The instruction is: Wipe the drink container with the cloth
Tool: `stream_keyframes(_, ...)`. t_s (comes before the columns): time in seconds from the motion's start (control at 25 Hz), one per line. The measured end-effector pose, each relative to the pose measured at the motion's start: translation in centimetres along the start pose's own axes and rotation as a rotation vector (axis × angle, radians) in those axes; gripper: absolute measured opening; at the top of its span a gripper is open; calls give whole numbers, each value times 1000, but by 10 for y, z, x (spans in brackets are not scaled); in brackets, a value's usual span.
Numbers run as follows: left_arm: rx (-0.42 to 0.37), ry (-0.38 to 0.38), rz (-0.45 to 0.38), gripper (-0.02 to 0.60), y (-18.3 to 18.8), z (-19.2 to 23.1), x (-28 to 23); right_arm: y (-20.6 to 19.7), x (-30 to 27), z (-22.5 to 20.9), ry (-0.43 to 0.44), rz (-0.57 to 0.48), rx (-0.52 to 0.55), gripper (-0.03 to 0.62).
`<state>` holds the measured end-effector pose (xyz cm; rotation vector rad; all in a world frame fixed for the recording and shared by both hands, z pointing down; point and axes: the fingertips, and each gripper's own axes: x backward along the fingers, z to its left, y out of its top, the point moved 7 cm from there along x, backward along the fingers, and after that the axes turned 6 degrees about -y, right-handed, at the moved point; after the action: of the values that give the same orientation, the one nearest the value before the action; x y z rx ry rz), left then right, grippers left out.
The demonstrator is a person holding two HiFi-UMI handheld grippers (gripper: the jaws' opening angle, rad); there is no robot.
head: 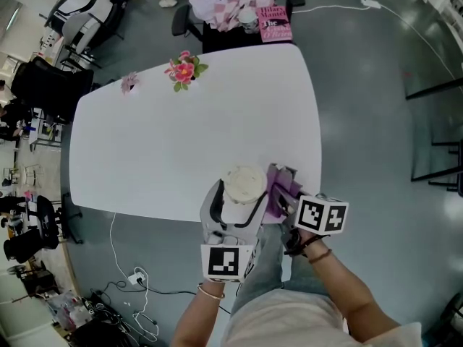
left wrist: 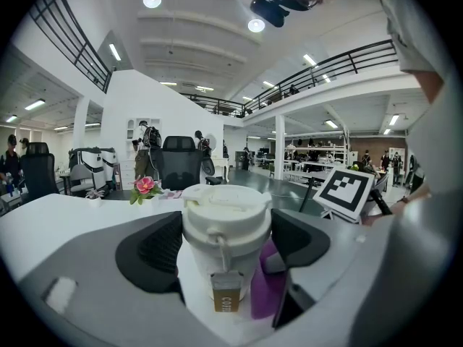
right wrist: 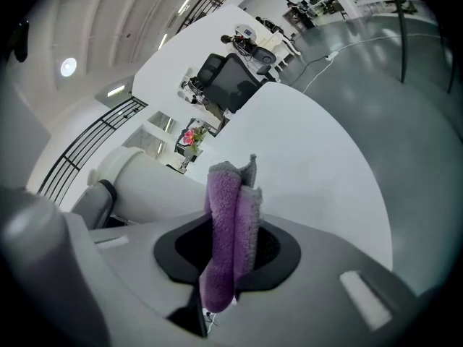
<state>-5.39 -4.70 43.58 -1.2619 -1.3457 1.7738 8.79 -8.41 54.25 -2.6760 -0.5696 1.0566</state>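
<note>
A cream lidded drink cup [head: 244, 191] [left wrist: 226, 238] stands at the near edge of the white table [head: 181, 143], with a small tag hanging on its front. My left gripper [head: 243, 202] [left wrist: 226, 246] is shut on the cup, one dark pad on each side. My right gripper [head: 283, 199] [right wrist: 230, 246] is shut on a folded purple cloth [head: 281, 191] [right wrist: 228, 231] [left wrist: 266, 284], which lies against the cup's right side. In the right gripper view the cup [right wrist: 148, 186] fills the left, close to the cloth.
A pink flower sprig [head: 184, 69] and a smaller pale one [head: 130, 82] lie at the table's far side. A chair with a checked cloth and a pink book [head: 273, 23] stands beyond the far edge. Cables lie on the floor at the left.
</note>
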Motion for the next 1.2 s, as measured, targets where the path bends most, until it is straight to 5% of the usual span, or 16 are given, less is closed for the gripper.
stream_keyframes(0.84, -29, -15, -18, 385, 0, 4, -4, -3, -21, -6, -182, 77, 45, 64)
stream_keyframes(1.2, -35, -32, -17, 385, -1, 5, -4, 2, -6, -6, -108, 91, 49, 64)
